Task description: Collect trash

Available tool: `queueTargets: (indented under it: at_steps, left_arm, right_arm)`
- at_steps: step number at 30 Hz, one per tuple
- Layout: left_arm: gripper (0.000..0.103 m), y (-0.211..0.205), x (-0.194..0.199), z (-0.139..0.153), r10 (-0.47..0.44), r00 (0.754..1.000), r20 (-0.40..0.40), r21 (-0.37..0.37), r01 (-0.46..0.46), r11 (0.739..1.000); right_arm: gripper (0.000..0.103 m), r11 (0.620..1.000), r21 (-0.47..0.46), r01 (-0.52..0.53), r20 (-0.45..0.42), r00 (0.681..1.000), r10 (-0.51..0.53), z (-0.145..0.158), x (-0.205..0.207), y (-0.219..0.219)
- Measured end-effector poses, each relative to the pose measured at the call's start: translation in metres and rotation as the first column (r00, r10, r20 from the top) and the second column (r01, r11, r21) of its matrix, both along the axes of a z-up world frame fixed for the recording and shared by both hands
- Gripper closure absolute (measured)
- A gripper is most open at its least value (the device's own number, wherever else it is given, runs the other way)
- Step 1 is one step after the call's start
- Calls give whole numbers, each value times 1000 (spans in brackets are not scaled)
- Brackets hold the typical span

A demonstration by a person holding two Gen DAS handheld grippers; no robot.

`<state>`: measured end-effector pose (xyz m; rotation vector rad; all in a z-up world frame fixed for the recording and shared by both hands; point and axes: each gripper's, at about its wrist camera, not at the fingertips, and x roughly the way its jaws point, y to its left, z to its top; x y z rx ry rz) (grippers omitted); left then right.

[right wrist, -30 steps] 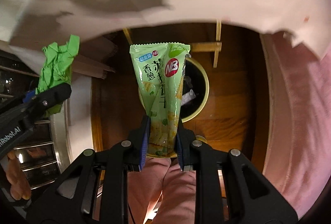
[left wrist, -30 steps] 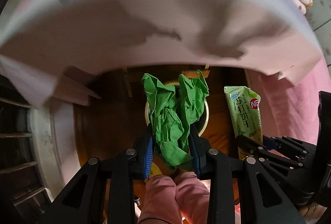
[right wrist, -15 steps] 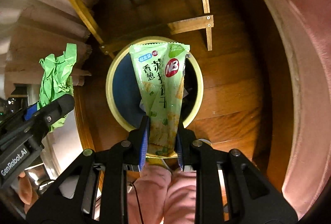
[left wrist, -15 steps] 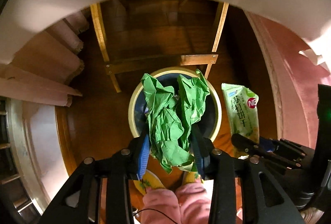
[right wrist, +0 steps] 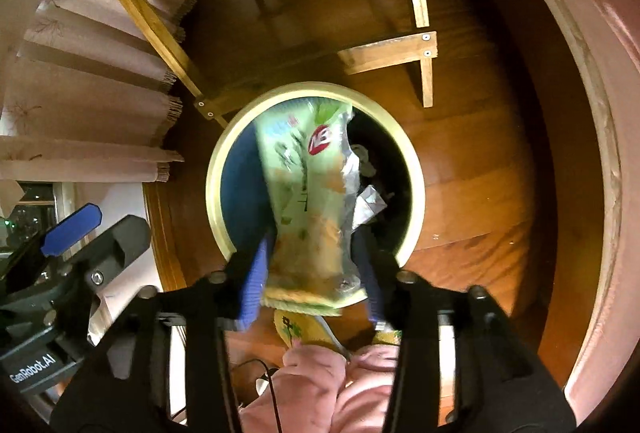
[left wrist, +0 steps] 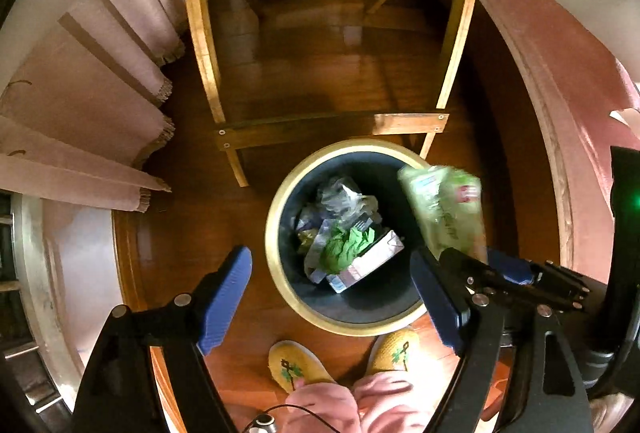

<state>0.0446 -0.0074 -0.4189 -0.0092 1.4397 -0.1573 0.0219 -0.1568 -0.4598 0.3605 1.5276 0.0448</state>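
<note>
A round bin with a pale yellow rim (left wrist: pixel 276 225) (right wrist: pixel 212 185) stands on the wooden floor below both grippers. The crumpled green paper (left wrist: pixel 344 245) lies inside it on other trash, among it a silver carton. My left gripper (left wrist: pixel 328 255) hangs over the bin, open and holding nothing. In the right wrist view the green cracker packet (right wrist: pixel 308 193) is blurred between the spread fingers of my right gripper (right wrist: pixel 312 241), over the bin's mouth. The left wrist view shows that packet (left wrist: pixel 444 209) above the bin's right rim.
A wooden table frame (left wrist: pixel 332 129) stands just beyond the bin, with tablecloth folds (left wrist: pixel 80 113) hanging at the left. Pink cloth (left wrist: pixel 580 93) lies along the right. The person's yellow slippers (left wrist: pixel 292 365) and pink trouser legs are right beside the bin's near rim.
My left gripper opened and the green paper dropped into the bin. Both grippers came down closer over the bin. The right fingers spread and the packet now blurs between them.
</note>
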Motion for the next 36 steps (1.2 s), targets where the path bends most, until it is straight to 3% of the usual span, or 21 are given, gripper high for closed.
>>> queueTargets:
  at_steps: [2,9,17,27,36]
  left_arm:
    - [20,6,-1,3,0,1000,9,10,0,1000]
    - [20,17,-4,19,24,999,26,33,-25,999]
    - [20,19,-9,56,42,999,24,28,-43,999]
    - [20,24,-15,144,55,998,43,-2,-55,998]
    - [20,28,-15,260,76,989,128,-2,-77,997]
  right_arm:
    - [49,1000,-3,-2,11,1000,2,1,2,3]
    - [46,1000,-20,-2,25,1000,3,16,8,10]
    - [44,999,-32,-8,44,999,9,59,7,11]
    - [44,999,-20,-44,69,997,45,148,0,12]
    - [44,996,-26,-87,165,982,90,256,0,11]
